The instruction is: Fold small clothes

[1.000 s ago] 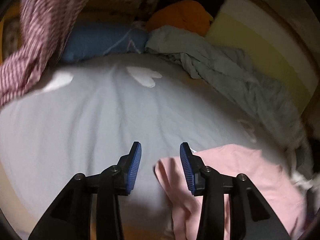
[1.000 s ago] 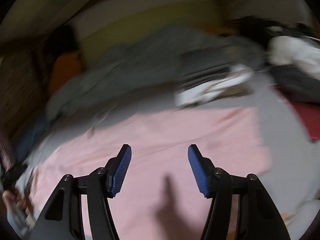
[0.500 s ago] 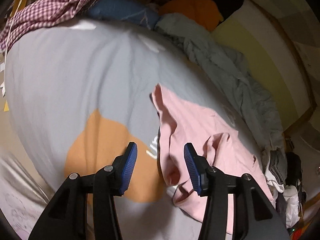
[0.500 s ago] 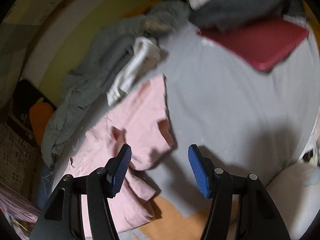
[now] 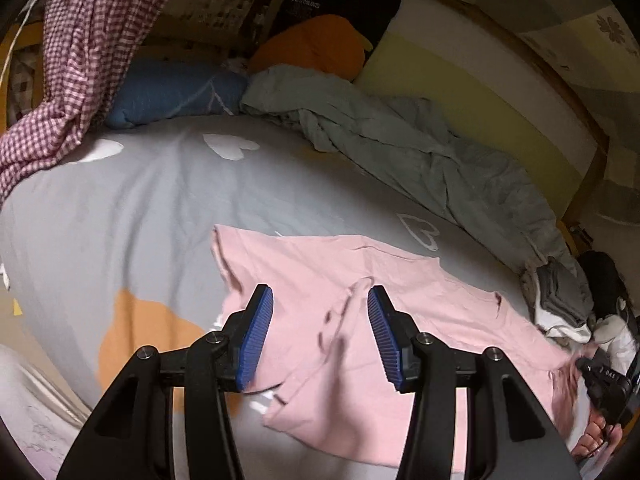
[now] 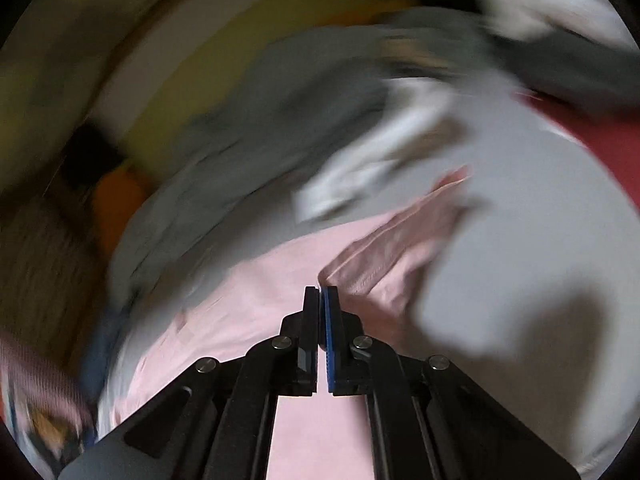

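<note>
A small pink shirt [image 5: 360, 288] lies spread and rumpled on the grey bed sheet [image 5: 120, 216]. My left gripper [image 5: 320, 320] is open and hovers over the shirt's near left part, with a creased fold between its fingers. In the right wrist view, which is blurred by motion, my right gripper [image 6: 320, 300] is shut on the shirt's pink cloth [image 6: 384, 256], and a sleeve stretches away to the upper right. The right gripper's body shows at the left wrist view's right edge [image 5: 608, 380], at the shirt's far end.
A crumpled grey blanket [image 5: 400, 140] runs along the bed's far side by a yellow headboard [image 5: 480, 92]. A blue pillow [image 5: 172, 92], an orange cushion [image 5: 316, 48] and a checked cloth [image 5: 80, 48] are at the back left. A clothes pile [image 5: 568, 300] lies right. A red item [image 6: 600, 136] lies far right.
The right gripper has closed on the pink shirt and is moving fast. The shirt has been pulled out flatter. The left gripper stays open and now looks across the shirt.
</note>
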